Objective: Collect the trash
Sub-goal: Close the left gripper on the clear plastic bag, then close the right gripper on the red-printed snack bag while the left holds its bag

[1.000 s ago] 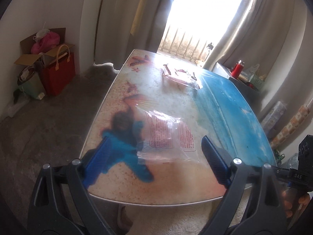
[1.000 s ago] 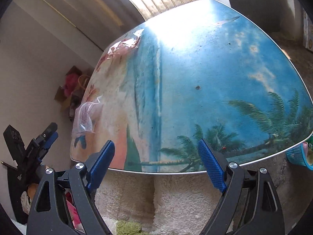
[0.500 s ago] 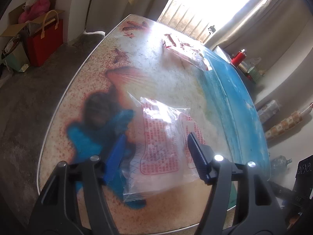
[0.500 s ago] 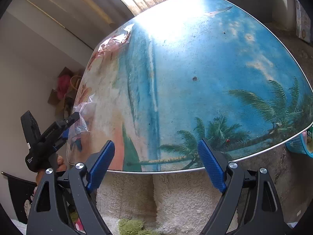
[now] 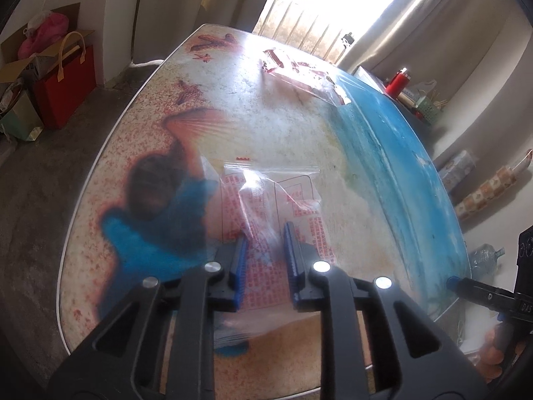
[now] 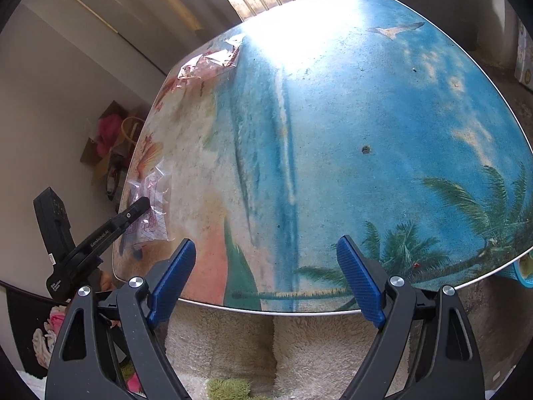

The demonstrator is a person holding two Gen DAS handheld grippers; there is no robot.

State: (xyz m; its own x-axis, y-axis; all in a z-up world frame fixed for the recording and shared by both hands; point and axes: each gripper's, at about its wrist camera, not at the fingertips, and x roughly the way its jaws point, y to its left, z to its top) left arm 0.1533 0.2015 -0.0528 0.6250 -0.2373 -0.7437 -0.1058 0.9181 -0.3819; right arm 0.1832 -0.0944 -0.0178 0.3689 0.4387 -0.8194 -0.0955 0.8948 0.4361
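A clear plastic bag with red print (image 5: 269, 200) lies near the front left corner of the beach-print table (image 5: 299, 126). My left gripper (image 5: 265, 250) is closing on its near part, blue pads close together with the bag bunched between them. The bag also shows in the right wrist view (image 6: 151, 206) with the left gripper (image 6: 133, 211) on it. A second crumpled clear wrapper with red print (image 5: 303, 80) lies at the far edge; it also shows in the right wrist view (image 6: 210, 63). My right gripper (image 6: 266, 283) is open and empty over the table's near edge.
A red bag (image 5: 65, 86) and cardboard boxes (image 5: 33, 53) stand on the floor at the left. A red flask (image 5: 398, 81) and clutter sit on a shelf at the right. A turquoise basket (image 6: 524, 268) shows below the table's right edge. Fluffy rug (image 6: 266, 350) lies under the table.
My left gripper has moved forward over the near bag and its pads have narrowed from wide open to almost together on the bag. My right gripper has stayed open and nearly still.
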